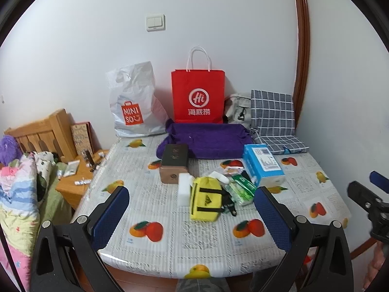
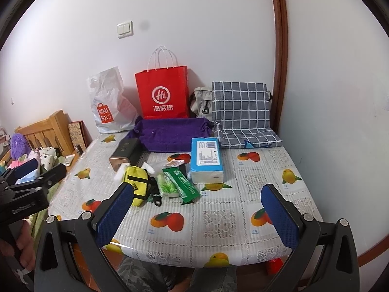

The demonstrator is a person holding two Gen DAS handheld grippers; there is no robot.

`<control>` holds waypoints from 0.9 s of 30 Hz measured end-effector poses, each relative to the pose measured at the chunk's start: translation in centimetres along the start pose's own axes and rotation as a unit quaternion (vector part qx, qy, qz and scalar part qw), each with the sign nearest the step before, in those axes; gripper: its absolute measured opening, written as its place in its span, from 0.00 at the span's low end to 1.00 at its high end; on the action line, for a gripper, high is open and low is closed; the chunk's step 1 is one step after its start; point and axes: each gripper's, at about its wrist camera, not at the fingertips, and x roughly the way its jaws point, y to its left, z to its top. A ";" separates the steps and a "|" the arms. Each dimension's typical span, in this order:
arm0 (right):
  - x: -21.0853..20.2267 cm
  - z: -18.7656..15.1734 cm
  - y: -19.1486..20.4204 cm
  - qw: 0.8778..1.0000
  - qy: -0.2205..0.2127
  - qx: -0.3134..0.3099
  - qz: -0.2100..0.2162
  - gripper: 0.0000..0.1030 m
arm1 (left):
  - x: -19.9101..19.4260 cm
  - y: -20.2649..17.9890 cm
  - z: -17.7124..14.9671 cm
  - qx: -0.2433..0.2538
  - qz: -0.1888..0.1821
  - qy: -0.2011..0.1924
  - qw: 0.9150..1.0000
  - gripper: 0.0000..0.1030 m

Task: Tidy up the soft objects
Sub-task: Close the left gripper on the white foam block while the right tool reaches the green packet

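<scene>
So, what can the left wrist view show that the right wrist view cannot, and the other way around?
Only the left wrist view shows the wooden nightstand top with small items, and the white block in full beside the yellow pouch. Only the right wrist view shows the green packet unobstructed. Both show the red bag, the purple cloth, the blue tissue pack, the checked cushion, and both grippers open: left gripper, right gripper.

A home bedroom: wooden headboard (image 1: 46,131), rumpled quilt (image 1: 19,194), nightstand (image 1: 80,177) beside a fruit-print table (image 1: 209,238)
</scene>
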 end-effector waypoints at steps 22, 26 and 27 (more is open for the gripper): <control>10.6 -3.3 -0.4 0.997 0.077 0.013 0.024 1.00 | 14.5 3.0 -3.9 -0.008 0.014 0.119 0.993 0.91; 13.1 -4.3 -0.4 0.995 0.093 0.009 0.021 1.00 | 17.5 2.8 -4.6 -0.006 -0.001 0.133 0.991 0.90; 13.8 -4.6 -0.4 0.995 0.098 0.010 0.024 1.00 | 18.5 2.8 -4.7 -0.008 -0.005 0.137 0.990 0.90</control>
